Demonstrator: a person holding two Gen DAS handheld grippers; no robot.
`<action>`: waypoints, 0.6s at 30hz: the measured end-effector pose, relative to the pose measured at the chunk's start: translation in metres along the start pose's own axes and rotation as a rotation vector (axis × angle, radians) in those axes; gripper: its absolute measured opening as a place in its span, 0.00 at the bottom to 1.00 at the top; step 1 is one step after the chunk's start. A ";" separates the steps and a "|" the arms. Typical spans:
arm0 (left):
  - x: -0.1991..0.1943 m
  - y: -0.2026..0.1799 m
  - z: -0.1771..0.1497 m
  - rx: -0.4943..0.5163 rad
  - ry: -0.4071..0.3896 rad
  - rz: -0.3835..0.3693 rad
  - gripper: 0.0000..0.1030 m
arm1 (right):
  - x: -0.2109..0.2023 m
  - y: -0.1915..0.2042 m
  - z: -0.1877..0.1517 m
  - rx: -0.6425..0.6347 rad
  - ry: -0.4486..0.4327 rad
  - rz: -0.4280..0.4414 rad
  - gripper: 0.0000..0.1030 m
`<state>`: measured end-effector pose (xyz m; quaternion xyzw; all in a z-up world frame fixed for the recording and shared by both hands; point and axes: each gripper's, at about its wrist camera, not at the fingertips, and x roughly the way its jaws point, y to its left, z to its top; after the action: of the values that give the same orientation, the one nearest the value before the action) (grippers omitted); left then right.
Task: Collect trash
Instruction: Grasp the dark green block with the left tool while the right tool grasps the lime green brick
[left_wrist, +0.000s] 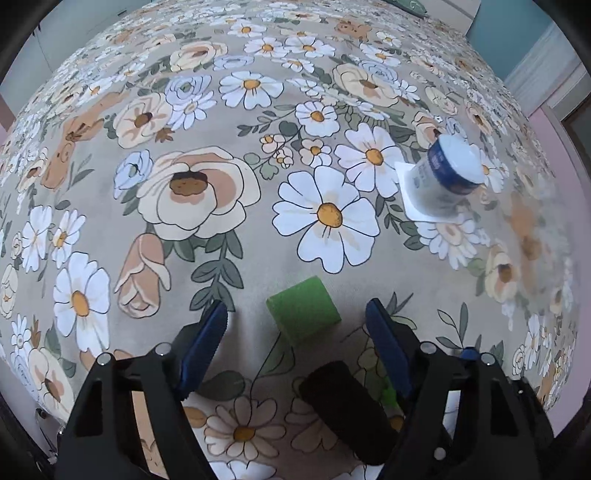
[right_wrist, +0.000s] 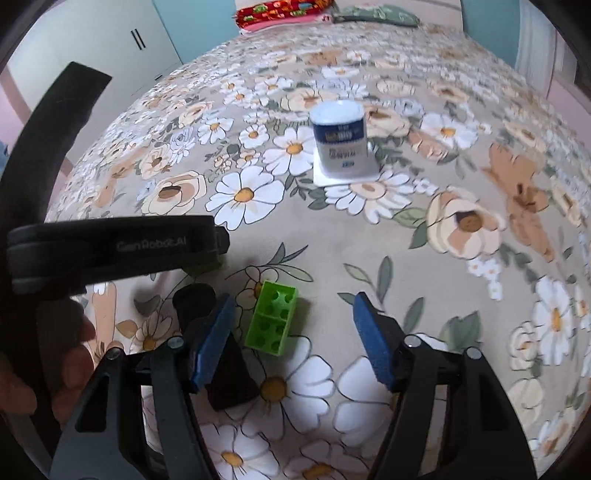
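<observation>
A plain green block lies on the floral cloth between the fingertips of my left gripper. Its jaws stand open, with a gap on each side of the block. In the right wrist view a green brick with round holes lies between the blue pads of my right gripper, nearer the left pad and untouched; that gripper is open too. A dark cylinder lies close under the left gripper. The left gripper's black body shows at the left of the right wrist view, held by a hand.
A white canister with a blue band stands upright on a white square sheet further away. Dark pieces lie beside the right gripper's left finger. Red and green cushions sit at the far edge.
</observation>
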<state>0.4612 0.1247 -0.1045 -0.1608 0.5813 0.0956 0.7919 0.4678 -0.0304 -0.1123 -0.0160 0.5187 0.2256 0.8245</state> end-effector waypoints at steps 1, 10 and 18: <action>0.004 0.000 0.001 0.001 0.008 -0.002 0.74 | 0.006 0.000 0.000 0.012 0.010 0.005 0.58; 0.018 -0.005 0.000 0.019 0.027 0.013 0.57 | 0.026 0.003 -0.003 0.050 0.043 0.004 0.34; 0.016 -0.003 0.001 0.044 0.010 -0.003 0.40 | 0.026 0.008 -0.005 0.000 0.042 -0.005 0.22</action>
<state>0.4678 0.1212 -0.1195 -0.1446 0.5871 0.0806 0.7924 0.4695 -0.0157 -0.1353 -0.0222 0.5359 0.2233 0.8139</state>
